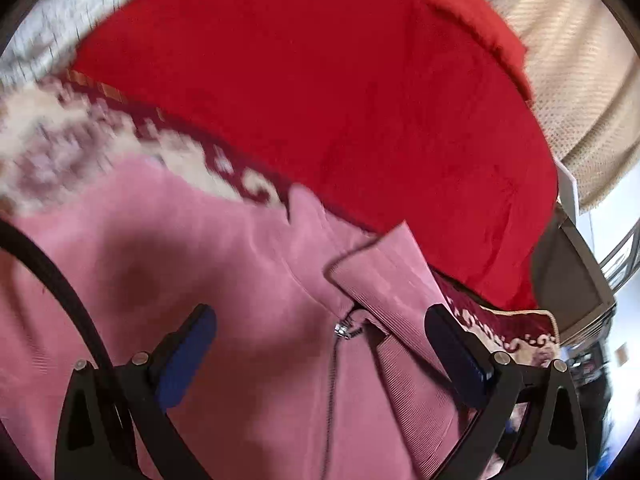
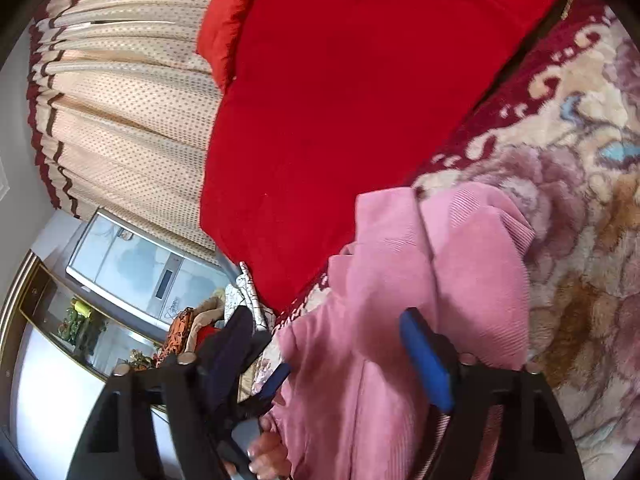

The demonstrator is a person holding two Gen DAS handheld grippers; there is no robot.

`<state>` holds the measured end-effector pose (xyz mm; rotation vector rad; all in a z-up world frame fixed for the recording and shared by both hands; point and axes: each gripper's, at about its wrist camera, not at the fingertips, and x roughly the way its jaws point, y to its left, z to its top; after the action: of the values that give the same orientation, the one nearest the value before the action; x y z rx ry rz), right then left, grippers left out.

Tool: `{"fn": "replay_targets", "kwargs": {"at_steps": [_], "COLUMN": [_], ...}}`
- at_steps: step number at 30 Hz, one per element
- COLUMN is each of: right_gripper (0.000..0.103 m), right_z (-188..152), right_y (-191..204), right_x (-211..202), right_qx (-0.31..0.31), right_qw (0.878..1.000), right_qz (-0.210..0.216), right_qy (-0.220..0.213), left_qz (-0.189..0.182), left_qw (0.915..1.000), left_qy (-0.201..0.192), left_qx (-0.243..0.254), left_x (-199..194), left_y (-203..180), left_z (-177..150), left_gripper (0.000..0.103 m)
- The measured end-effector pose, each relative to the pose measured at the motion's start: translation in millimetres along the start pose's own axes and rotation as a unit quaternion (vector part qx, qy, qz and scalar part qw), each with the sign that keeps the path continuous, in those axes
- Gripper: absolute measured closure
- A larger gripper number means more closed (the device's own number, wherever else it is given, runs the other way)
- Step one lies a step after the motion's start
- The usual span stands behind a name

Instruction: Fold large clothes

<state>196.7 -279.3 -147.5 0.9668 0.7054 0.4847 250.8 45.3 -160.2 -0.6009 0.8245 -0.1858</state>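
A pink corduroy garment point(image 1: 224, 264) with a zipper point(image 1: 343, 329) lies on the floral blanket point(image 1: 80, 136). In the left wrist view my left gripper point(image 1: 320, 312) hangs open just above it, blue pads point(image 1: 188, 356) wide apart on either side of the zipper pull and the folded collar flap point(image 1: 384, 276). In the right wrist view the same garment point(image 2: 452, 264) is bunched into folds on the blanket point(image 2: 592, 216). My right gripper point(image 2: 326, 314) stands open with pink cloth lying between its fingers point(image 2: 428, 360); the pads do not press on it.
A plain red blanket point(image 1: 320, 92) covers the bed beyond the garment, with a red pillow point(image 2: 218, 32) at its far end. A dotted beige curtain point(image 2: 128, 112) hangs behind. A white appliance point(image 2: 136, 268) and cabinet stand off the bed's edge. A person's hand point(image 2: 264, 454) shows below the right gripper.
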Motion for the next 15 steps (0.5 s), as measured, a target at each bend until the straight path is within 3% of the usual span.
{"fn": "replay_targets", "kwargs": {"at_steps": [5, 7, 10, 13, 15], "right_gripper": [0.054, 0.056, 0.057, 0.059, 0.060], "right_z": [9, 11, 17, 18, 18], "right_y": [-13, -18, -23, -27, -27], "right_x": [5, 7, 6, 10, 11], "right_qx": [0.009, 0.017, 0.023, 0.028, 0.027], "right_qw": [1.000, 1.000, 1.000, 0.999, 0.999], "right_qz": [-0.005, 0.001, 0.005, 0.004, 0.004], "right_qy": [0.012, 0.014, 0.011, 0.017, 0.021], "left_qz": [-0.031, -0.024, -0.036, -0.075, -0.070], "left_qw": [0.9954, 0.9937, 0.9932, 0.9896, 0.9899], "left_qy": [0.053, 0.079, 0.079, 0.091, 0.095], "left_qx": [-0.073, -0.076, -0.077, -0.083, -0.078], "left_x": [47, 64, 73, 82, 92], "left_y": [4, 5, -2, -13, -17], "left_z": [17, 22, 26, 29, 31], "left_gripper": [0.000, 0.001, 0.001, 0.001, 0.001]}}
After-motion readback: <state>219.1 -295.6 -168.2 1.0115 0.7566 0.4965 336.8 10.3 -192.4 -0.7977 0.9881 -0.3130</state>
